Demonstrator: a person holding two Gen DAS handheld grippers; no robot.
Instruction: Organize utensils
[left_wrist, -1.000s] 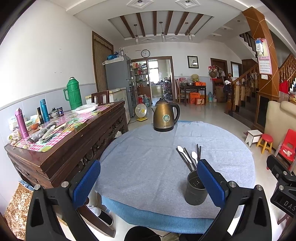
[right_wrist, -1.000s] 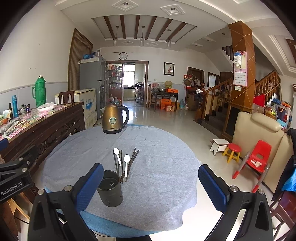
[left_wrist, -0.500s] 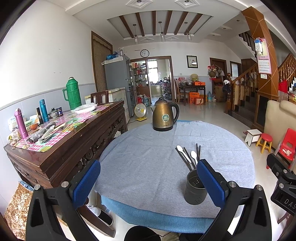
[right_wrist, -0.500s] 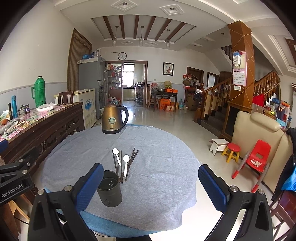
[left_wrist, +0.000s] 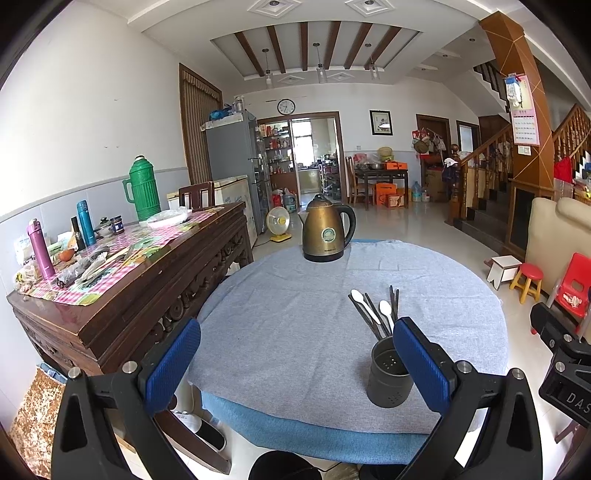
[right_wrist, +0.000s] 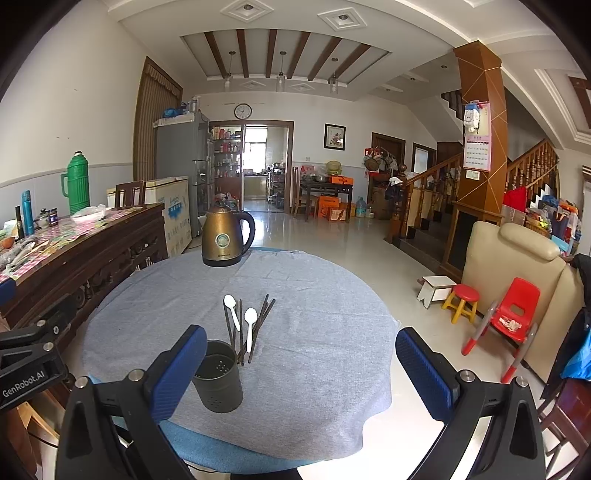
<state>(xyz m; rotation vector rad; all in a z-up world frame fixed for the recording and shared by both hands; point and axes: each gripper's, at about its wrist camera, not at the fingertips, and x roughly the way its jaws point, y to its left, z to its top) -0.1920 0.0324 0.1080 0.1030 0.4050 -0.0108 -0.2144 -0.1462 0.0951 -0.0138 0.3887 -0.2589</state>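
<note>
From the left wrist view, the left gripper (left_wrist: 295, 360) is spread wide and holds nothing. The dark grey metal cup with little holes (left_wrist: 388, 373) stands on the round table with the grey cloth (left_wrist: 288, 325), near the front edge, and the gripper's right finger hides part of it. Just behind the cup lie two white plastic spoons (left_wrist: 364, 303) and some dark thin chopsticks (left_wrist: 394, 302), flat on the cloth. Far behind the cup, at the back of the table, stands a gold-brown kettle with a black handle (left_wrist: 325, 234).

From the right wrist view, the right gripper (right_wrist: 301, 367) is also spread wide and empty. The cup (right_wrist: 218, 376) is just beside its left finger. The spoons (right_wrist: 240, 319) and chopsticks (right_wrist: 264, 319) lie right behind the cup.

I think things could go wrong here. The cup is close to the table edge, so a bump from a finger could tip it off. The chopsticks are thin and flat, so they could slip out of a pinch.
</note>
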